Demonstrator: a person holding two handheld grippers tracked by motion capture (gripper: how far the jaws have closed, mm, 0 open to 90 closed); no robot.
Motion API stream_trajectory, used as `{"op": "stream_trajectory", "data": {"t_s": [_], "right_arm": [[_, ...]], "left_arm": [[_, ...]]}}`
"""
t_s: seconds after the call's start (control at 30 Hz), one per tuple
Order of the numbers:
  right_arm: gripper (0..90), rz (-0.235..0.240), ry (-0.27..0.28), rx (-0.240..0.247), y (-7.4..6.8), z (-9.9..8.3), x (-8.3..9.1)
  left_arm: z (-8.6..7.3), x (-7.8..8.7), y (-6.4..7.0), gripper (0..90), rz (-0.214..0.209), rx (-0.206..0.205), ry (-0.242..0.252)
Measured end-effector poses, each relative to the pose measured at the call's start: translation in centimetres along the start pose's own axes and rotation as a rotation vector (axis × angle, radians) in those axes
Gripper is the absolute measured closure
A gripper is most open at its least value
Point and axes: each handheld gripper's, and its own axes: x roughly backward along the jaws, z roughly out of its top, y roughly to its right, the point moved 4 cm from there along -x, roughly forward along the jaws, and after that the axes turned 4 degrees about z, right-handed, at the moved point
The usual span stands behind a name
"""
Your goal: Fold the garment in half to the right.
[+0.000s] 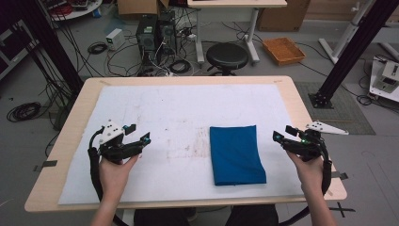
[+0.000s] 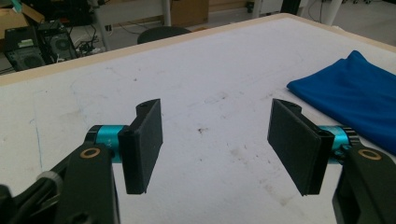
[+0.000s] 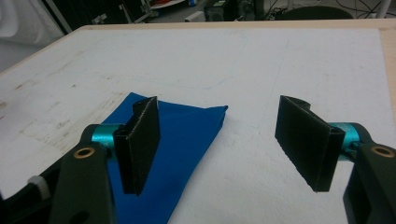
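A folded blue cloth [image 1: 236, 154] lies flat on the white mat [image 1: 179, 108] that covers the wooden table [image 1: 301, 101], and it serves as the landmark here. The left gripper [image 1: 139, 133] is held in the person's left hand [image 1: 115, 172] well to the left of the cloth, over bare, lightly stained mat, its jaws spread wide with nothing between them. The right gripper [image 1: 284, 133] sits in the right hand [image 1: 310, 172] just to the right of the cloth, also released, jaws apart and empty, pointing toward the cloth's upper right corner. In the left gripper view the cloth [image 2: 350, 93] lies off to the right of the jaws; in the right gripper view the cloth [image 3: 177, 140] lies behind the left jaw. Beyond the cloth's far side of the table, a black stool [image 1: 227, 56] stands on the floor.
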Motion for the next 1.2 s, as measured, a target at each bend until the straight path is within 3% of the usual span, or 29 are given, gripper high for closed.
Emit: {"op": "stream_trajectory", "data": {"t_s": [1.2], "right_arm": [[29.5,0.002,-0.034,0.009,0.08,-0.42,-0.70]], "left_arm": [[-0.60,-0.12,0.21,35.1,-0.003,-0.003,-0.025]]}}
